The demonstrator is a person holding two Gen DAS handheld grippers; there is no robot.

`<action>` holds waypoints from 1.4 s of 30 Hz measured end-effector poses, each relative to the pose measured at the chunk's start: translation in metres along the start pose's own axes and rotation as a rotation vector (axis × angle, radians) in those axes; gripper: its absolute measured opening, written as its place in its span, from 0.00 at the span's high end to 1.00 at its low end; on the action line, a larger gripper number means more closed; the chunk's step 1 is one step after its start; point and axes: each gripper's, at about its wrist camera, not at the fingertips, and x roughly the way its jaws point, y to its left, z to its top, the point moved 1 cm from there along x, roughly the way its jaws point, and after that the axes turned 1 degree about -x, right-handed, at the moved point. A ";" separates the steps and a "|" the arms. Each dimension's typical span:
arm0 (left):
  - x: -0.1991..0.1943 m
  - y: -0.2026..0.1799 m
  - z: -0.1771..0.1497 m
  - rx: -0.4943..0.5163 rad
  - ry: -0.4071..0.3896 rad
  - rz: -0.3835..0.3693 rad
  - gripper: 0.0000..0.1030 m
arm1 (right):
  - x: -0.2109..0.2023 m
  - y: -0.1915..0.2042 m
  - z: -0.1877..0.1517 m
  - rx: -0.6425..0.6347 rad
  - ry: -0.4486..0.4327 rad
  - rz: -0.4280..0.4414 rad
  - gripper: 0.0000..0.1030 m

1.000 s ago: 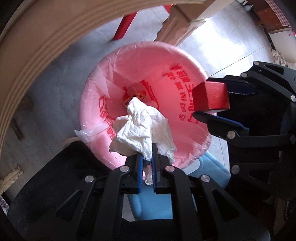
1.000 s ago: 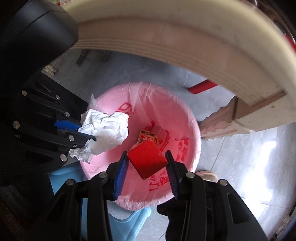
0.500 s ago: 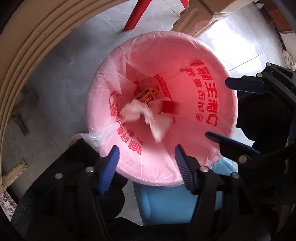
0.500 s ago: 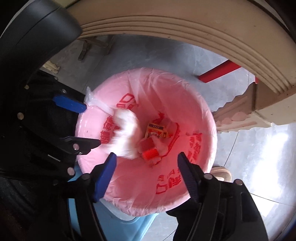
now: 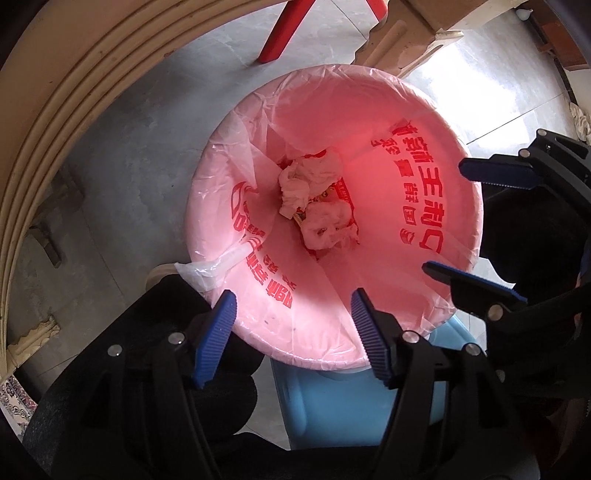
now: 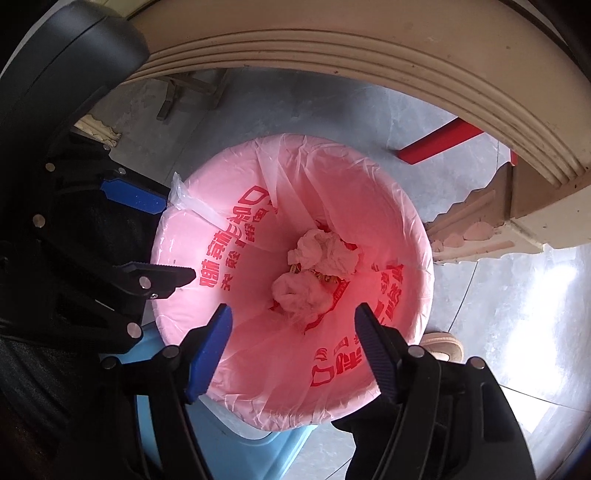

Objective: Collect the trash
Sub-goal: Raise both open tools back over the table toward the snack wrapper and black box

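Left wrist view looks straight down into a bin lined with a pink plastic bag (image 5: 369, 122) printed with red characters. At the bottom lie two crumpled white tissues (image 5: 308, 177), one against the other, on top of a small printed wrapper (image 5: 334, 192) that shows only in part. The same wads (image 6: 325, 254) sit at the bag's base in the right wrist view.

Over the near rim the left gripper (image 5: 291, 332) hangs with its blue-padded jaws spread wide and nothing between them. The right gripper (image 6: 291, 332) stands just as wide apart over its side of the rim, also empty; in the left view it reaches in from the right edge (image 5: 465, 221).

Under the bin a light blue stool (image 5: 354, 406) shows. Grey floor tiles (image 5: 140, 140) surround it, with a red chair leg (image 5: 280, 33) and a curved beige table edge (image 6: 369, 48) beyond.
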 end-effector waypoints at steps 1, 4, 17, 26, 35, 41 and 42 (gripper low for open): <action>-0.001 0.000 0.000 -0.001 -0.003 0.004 0.38 | -0.001 0.000 0.000 0.000 -0.003 0.006 0.35; -0.006 0.002 -0.004 -0.008 -0.013 0.005 0.38 | -0.009 0.004 0.001 0.008 -0.016 0.047 0.35; -0.151 0.025 -0.063 0.014 -0.236 0.009 0.38 | -0.147 0.036 0.010 -0.137 -0.248 0.096 0.35; -0.304 0.081 -0.085 -0.030 -0.427 0.198 0.33 | -0.299 0.051 0.042 -0.308 -0.485 0.157 0.29; -0.354 0.108 -0.068 -0.010 -0.437 0.269 0.33 | -0.368 0.046 0.079 -0.431 -0.523 0.081 0.29; -0.339 0.118 -0.043 0.030 -0.383 0.268 0.33 | -0.367 0.034 0.109 -0.472 -0.478 0.029 0.27; -0.336 0.121 -0.038 0.030 -0.372 0.263 0.33 | -0.365 0.032 0.111 -0.473 -0.471 0.032 0.27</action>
